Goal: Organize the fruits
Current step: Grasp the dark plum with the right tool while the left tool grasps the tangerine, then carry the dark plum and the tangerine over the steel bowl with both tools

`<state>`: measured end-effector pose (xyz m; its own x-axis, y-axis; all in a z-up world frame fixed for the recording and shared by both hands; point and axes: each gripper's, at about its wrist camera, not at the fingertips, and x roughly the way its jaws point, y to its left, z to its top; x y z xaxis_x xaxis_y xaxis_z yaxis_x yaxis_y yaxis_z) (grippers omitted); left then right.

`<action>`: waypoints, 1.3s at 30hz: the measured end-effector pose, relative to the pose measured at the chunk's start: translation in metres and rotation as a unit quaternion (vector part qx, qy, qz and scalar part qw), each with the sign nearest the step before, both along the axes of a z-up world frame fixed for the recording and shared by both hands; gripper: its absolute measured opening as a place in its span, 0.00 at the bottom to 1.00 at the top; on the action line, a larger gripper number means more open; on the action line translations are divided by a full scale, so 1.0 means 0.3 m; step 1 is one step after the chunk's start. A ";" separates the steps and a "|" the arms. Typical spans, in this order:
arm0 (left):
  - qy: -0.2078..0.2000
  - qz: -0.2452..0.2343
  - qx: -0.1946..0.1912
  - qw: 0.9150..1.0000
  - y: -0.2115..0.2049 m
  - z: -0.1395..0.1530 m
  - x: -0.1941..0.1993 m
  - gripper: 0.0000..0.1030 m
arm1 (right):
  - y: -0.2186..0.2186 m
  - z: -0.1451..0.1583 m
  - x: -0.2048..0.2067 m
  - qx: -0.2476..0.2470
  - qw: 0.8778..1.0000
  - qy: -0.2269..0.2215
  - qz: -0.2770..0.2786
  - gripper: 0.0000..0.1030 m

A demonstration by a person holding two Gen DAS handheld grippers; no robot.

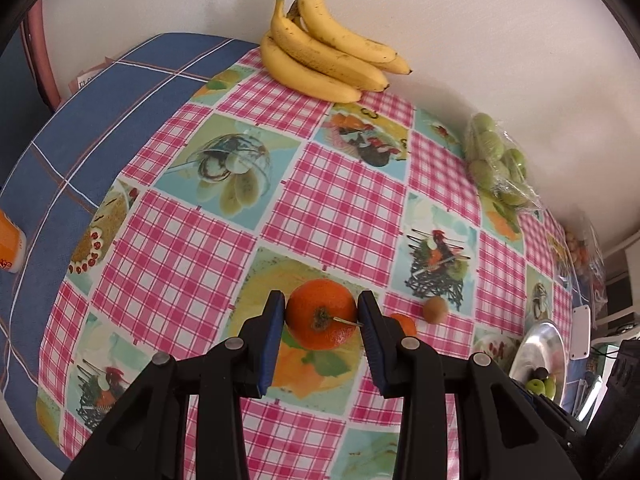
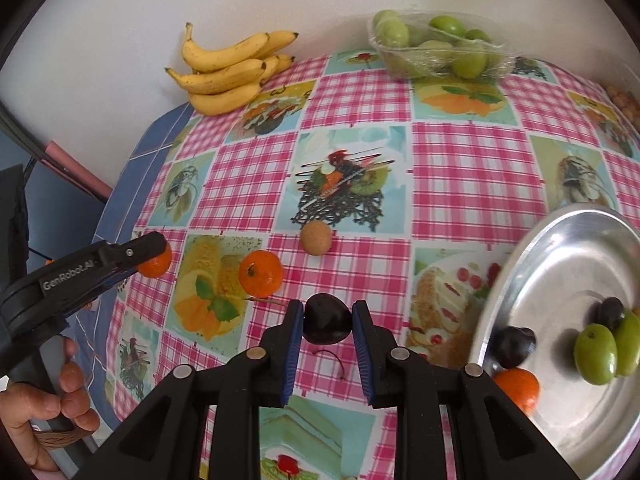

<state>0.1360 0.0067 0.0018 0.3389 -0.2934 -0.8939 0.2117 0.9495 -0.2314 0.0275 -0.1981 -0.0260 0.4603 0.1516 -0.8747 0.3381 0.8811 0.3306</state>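
Note:
My left gripper [image 1: 321, 316] is shut on an orange mandarin [image 1: 321, 314] with a green stem, held over the tablecloth; it also shows in the right wrist view [image 2: 157, 262]. My right gripper [image 2: 327, 322] is shut on a dark plum [image 2: 327, 323]. A second mandarin [image 2: 261, 273] and a small brown round fruit [image 2: 316, 238] lie on the cloth. A steel plate [image 2: 560, 264] at the right holds a dark plum [image 2: 514, 346], another dark fruit [image 2: 610, 312], two green fruits [image 2: 596, 354] and a mandarin [image 2: 518, 388].
A bunch of bananas [image 2: 228, 70] lies at the back against the wall. A wrapped tray of green fruits [image 2: 436, 50] stands at the back right. A bag of small fruits [image 2: 624, 106] sits at the far right edge. An orange cup [image 1: 10, 246] stands at the left.

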 end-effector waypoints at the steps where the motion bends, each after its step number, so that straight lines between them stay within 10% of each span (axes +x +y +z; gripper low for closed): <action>1: -0.003 -0.002 0.004 1.000 -0.005 0.006 -0.007 0.38 | -0.006 0.007 -0.008 -0.001 1.000 -0.001 -0.004 0.26; 26: -0.035 -0.088 -0.003 0.996 -0.182 0.100 -0.163 0.38 | -0.161 0.091 -0.188 0.003 0.997 -0.011 -0.075 0.26; 39: -0.043 -0.198 0.014 0.979 -0.434 0.108 -0.324 0.38 | -0.377 0.067 -0.321 0.005 0.986 0.006 -0.168 0.26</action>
